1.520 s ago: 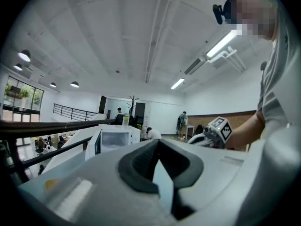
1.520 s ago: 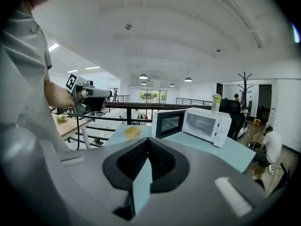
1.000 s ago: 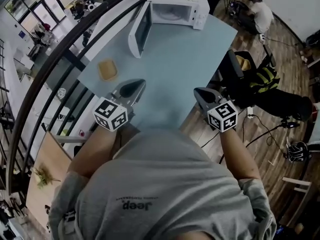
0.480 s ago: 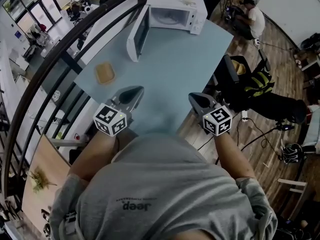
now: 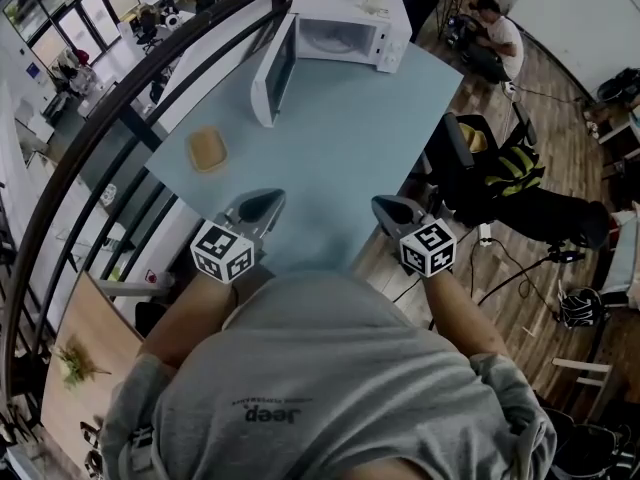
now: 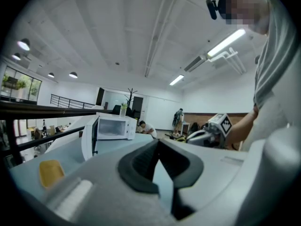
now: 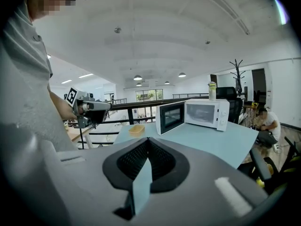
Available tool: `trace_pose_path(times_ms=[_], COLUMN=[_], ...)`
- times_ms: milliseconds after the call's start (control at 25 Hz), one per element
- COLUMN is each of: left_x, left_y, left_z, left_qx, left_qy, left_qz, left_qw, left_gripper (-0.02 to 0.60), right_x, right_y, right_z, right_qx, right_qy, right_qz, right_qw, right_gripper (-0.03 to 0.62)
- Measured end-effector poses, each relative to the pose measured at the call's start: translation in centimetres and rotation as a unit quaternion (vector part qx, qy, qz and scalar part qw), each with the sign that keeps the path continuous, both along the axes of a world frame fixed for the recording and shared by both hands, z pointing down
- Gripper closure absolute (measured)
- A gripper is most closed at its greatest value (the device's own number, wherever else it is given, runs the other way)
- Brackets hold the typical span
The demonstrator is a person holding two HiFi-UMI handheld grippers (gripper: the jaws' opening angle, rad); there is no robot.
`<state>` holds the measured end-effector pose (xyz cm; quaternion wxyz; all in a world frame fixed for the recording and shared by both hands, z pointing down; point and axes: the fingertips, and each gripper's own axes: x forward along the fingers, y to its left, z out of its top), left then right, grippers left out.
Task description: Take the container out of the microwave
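Table (image 5: 340,138): 1 microwave (image 5: 345,28), door open | 1 container (image 5: 207,149) | 2 grippers: left gripper (image 5: 272,196), right gripper (image 5: 379,204), fingers together, empty

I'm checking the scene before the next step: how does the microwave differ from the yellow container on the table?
The microwave is white, large and boxy; the yellow container is small and shallow. The microwave stands at the far end of the table with its door swung open; the yellow container lies nearer, by the left edge. Both rest on the table.

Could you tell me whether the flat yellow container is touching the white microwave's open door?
Apart. The head view shows bare blue table between the flat yellow container and the white microwave's open door.
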<state>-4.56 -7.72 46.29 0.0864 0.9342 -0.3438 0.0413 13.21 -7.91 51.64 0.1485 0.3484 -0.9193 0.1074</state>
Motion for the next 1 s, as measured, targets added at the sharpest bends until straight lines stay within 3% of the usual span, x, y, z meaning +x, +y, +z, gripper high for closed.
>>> trace_pose_path(times_ms=[1000], left_x=[0.06], left_y=[0.29], left_z=[0.41], left_qx=[-0.007], left_qy=[0.005], left_qz=[0.001], left_qw=[1.0], left_gripper=[0.558], right_x=[0.32], right_y=[-0.42], right_z=[0.09], right_qx=[-0.005], right_qy=[-0.014], right_qz=[0.01], right_qw=[1.0], right_gripper=[0.59])
